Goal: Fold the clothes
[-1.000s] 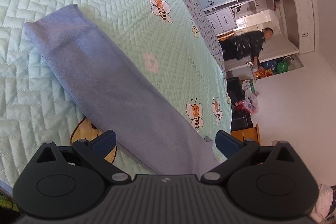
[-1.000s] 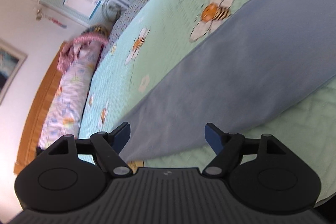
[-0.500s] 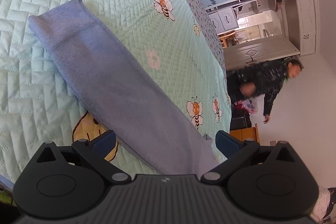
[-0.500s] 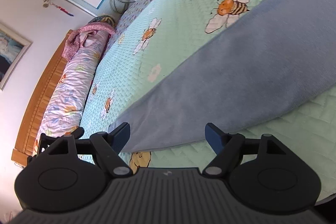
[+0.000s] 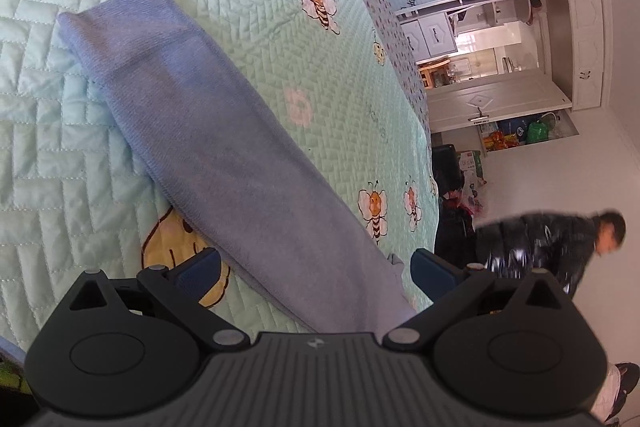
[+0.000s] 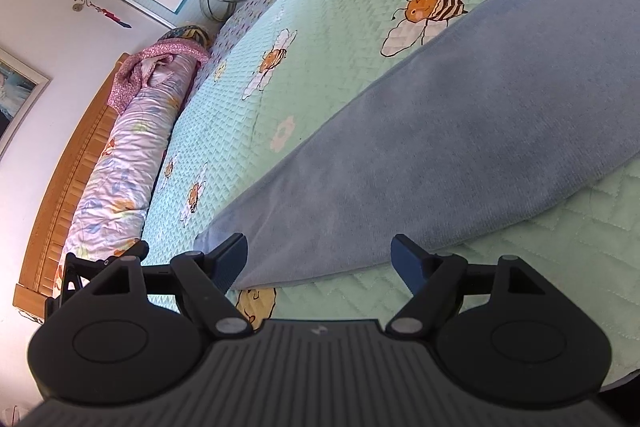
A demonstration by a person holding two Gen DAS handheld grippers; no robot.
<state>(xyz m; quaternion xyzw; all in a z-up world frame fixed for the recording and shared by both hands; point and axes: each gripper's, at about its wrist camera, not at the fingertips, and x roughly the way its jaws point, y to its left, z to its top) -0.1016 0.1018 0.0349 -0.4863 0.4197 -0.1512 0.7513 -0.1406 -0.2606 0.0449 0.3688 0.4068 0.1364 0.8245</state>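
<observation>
A long blue-grey garment [image 5: 224, 131] lies folded into a narrow strip on the green quilted bedspread [image 5: 80, 155]. My left gripper [image 5: 316, 269] is open and empty, hovering over one end of the strip, with the cloth running away from between its fingers. In the right wrist view the same garment [image 6: 460, 147] stretches away to the upper right. My right gripper [image 6: 322, 259] is open and empty just above its near end, with the cloth edge between the two fingers. Neither gripper touches the cloth as far as I can tell.
The bedspread [image 6: 320, 39] has bee and flower prints. A rolled floral duvet [image 6: 120, 167] lies along the wooden headboard [image 6: 52, 211]. A person in a dark jacket [image 5: 548, 243] stands on the floor past the bed's edge. Wardrobes [image 5: 576, 7] line the far wall.
Both grippers have drawn back a little along the garment, so more of the strip and its ends shows. The person in the background has walked across the room.
</observation>
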